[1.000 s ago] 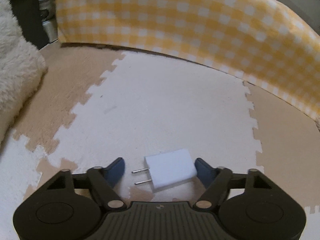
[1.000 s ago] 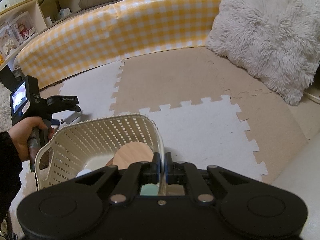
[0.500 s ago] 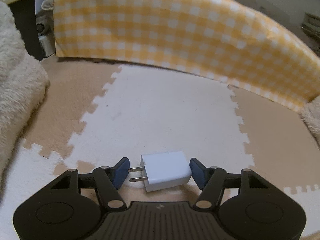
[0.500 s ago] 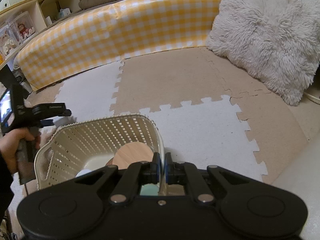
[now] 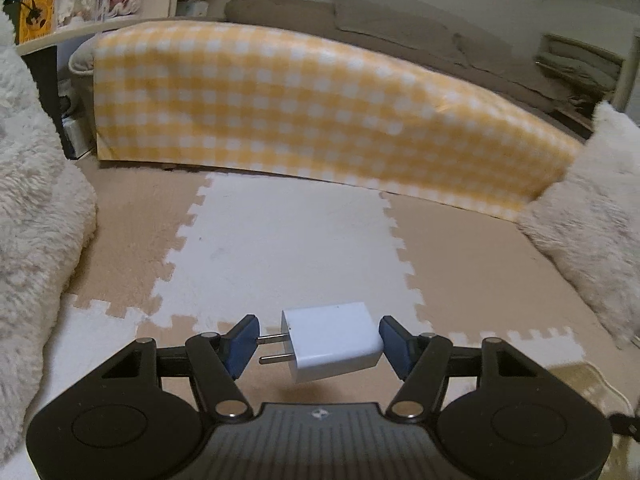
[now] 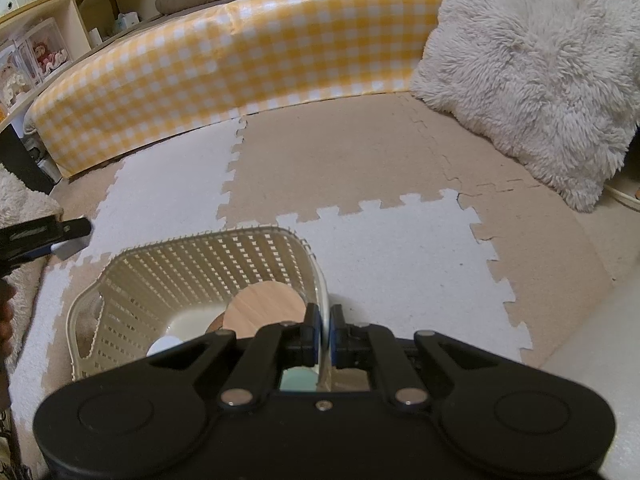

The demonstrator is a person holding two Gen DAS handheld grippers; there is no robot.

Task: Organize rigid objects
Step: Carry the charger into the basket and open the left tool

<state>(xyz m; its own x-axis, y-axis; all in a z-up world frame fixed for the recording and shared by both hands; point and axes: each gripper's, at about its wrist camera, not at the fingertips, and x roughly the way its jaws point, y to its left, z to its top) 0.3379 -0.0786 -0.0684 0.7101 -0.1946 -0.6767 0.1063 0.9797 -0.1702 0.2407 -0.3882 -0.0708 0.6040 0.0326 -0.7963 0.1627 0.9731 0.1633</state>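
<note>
My left gripper [image 5: 318, 340] is shut on a white plug adapter [image 5: 334, 346], held sideways above the mat; its two metal prongs touch the left pad and its flat end touches the right pad. My right gripper [image 6: 326, 330] is shut on the near rim of a cream lattice basket [image 6: 192, 268]. Inside the basket lie a round wooden disc [image 6: 264, 306], a white round object [image 6: 164, 346] and a pale dish. The left gripper also shows at the left edge of the right wrist view [image 6: 60, 236], left of the basket, with the adapter in it.
White and tan foam puzzle mats [image 5: 280, 240] cover the floor. A yellow checked bolster [image 5: 320, 128] runs along the back. Fluffy cream cushions lie at the left [image 5: 36, 208] and right [image 6: 540, 64]. Shelves with toys [image 6: 40, 52] stand behind.
My left gripper has closed on the plug adapter and lifted it off the mat, tilting up so more of the room shows. My right gripper stays shut on the basket rim.
</note>
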